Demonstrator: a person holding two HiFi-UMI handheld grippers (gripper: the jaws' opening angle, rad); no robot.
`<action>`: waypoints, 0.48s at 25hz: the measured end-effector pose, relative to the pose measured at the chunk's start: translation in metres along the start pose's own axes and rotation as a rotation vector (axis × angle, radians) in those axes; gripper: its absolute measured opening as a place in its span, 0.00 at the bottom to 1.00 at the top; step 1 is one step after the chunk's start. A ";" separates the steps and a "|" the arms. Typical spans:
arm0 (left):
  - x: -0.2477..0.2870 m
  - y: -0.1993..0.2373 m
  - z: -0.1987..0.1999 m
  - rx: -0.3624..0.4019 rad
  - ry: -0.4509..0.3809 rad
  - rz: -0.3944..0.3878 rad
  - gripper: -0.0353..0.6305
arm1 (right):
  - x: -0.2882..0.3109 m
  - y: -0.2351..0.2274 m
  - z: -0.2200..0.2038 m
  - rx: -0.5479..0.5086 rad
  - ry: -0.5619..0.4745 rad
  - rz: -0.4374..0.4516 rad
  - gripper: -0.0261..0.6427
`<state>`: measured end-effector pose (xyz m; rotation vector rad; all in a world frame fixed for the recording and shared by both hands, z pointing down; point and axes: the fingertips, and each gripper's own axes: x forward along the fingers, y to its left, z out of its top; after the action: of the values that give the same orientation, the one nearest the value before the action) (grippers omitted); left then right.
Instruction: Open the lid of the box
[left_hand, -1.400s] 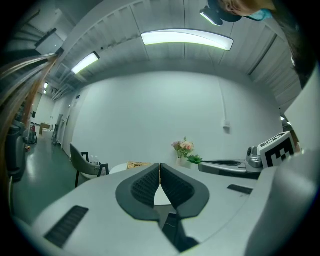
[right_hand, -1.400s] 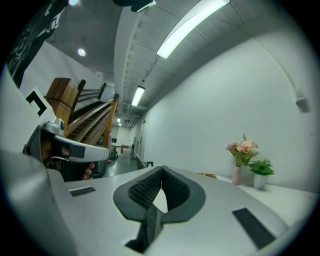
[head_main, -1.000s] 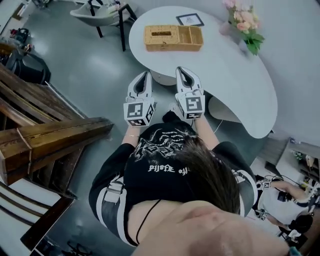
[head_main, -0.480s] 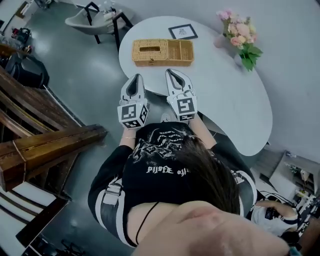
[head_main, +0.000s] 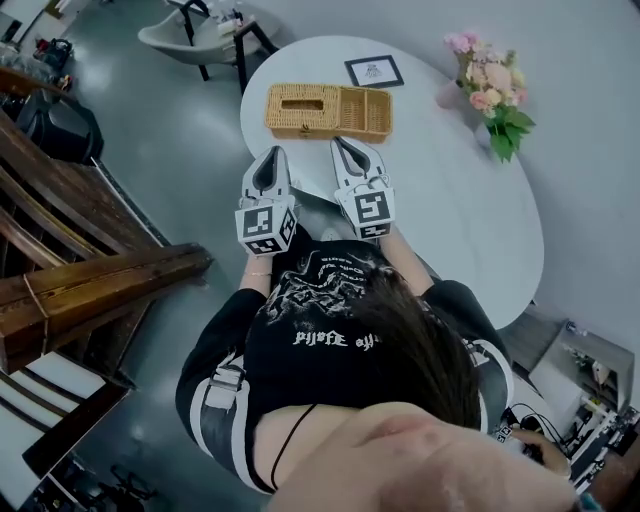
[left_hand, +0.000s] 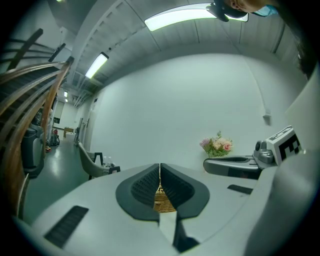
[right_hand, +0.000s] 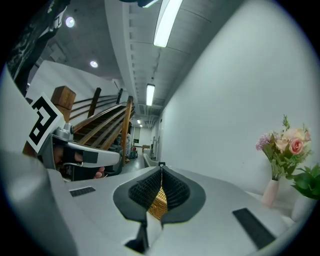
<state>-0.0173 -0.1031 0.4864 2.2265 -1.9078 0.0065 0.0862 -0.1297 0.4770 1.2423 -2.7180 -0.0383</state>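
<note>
A: What has changed?
B: The left claw (head_main: 274, 153) and right claw (head_main: 341, 144) have moved closer to the box (head_main: 328, 110), upper centre on the surface (head_main: 450, 200).
A: Claw state?
B: Both together, empty. The lid (head_main: 303, 104) appears down, so opening has not begun.

Head view steeply down from overhead; both gripper views near-level, close, toward the same wicker box (head_main: 327, 110).

A white rounded table (head_main: 455, 195) stands on a glossy grey floor (head_main: 190, 150). At the table's far edge lies a black-framed card (head_main: 374, 71), and at its right end stands a bunch of pink flowers with green leaves (head_main: 488, 88). Beyond the table is a grey shell chair (head_main: 185, 35), and well to the table's left are brown wooden stair rails (head_main: 95, 285).
</note>
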 end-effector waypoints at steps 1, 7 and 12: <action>0.002 0.002 0.000 0.000 0.002 0.003 0.09 | 0.002 0.000 -0.001 0.000 0.003 0.003 0.08; 0.021 0.013 0.001 0.003 0.012 0.000 0.09 | 0.019 -0.006 -0.003 0.000 0.023 0.013 0.08; 0.040 0.029 0.005 0.011 0.020 -0.013 0.09 | 0.043 -0.004 -0.007 0.005 0.051 0.062 0.16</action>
<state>-0.0393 -0.1472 0.4919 2.2367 -1.8877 0.0373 0.0624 -0.1639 0.4893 1.1441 -2.7125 0.0069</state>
